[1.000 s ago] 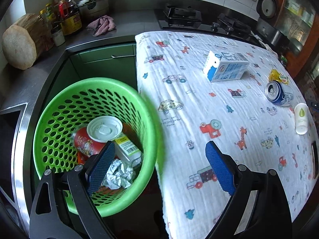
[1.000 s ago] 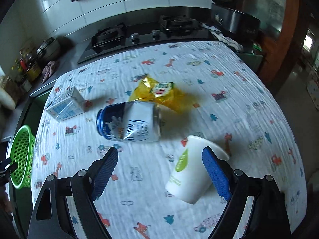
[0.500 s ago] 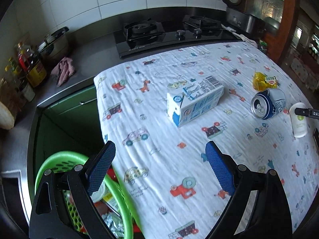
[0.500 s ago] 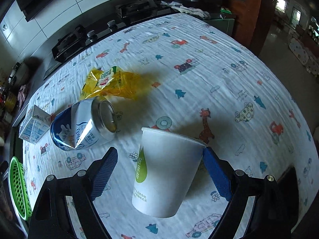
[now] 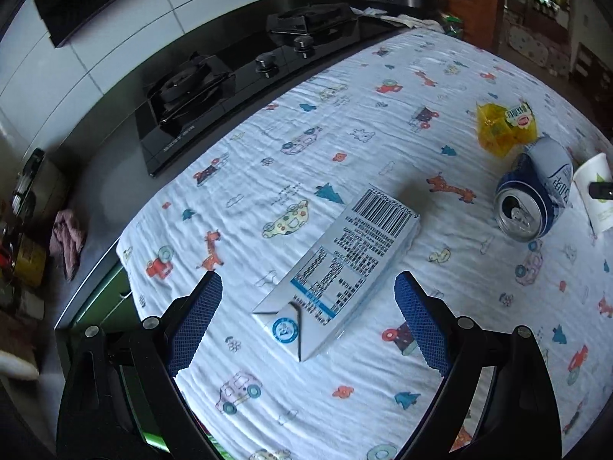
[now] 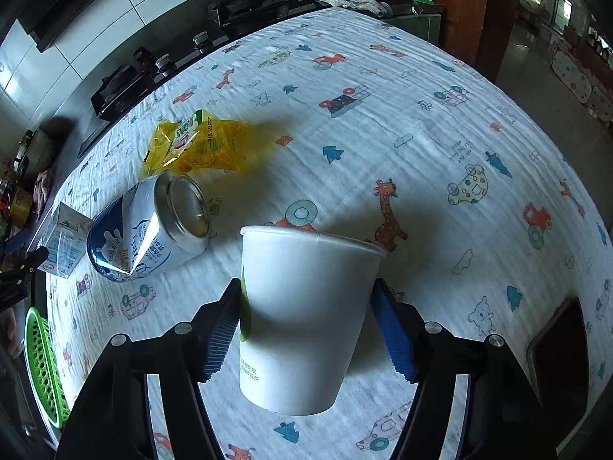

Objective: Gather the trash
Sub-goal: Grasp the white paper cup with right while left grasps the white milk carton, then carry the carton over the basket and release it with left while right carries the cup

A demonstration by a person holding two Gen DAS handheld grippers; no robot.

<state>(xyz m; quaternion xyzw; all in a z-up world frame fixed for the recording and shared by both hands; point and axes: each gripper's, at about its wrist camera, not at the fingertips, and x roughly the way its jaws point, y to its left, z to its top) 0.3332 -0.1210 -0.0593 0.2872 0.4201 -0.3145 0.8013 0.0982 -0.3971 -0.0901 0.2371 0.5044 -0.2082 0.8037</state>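
Right gripper [image 6: 306, 329] closing on the white paper cup [image 6: 302, 318].
Jaws narrowing to lift it; left gripper [image 5: 306, 322], jaws apart, straddles the blue-and-white milk carton [image 5: 341, 268] at twelve o'clock.

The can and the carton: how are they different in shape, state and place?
The can is round, blue and white, dented, with its top opened; the carton is a flat-sided box, pale with a barcode, and looks undamaged. The carton lies between the open left gripper fingers; the can lies beside the cup that the right gripper is closing around. Both lie on their sides on the cloth.
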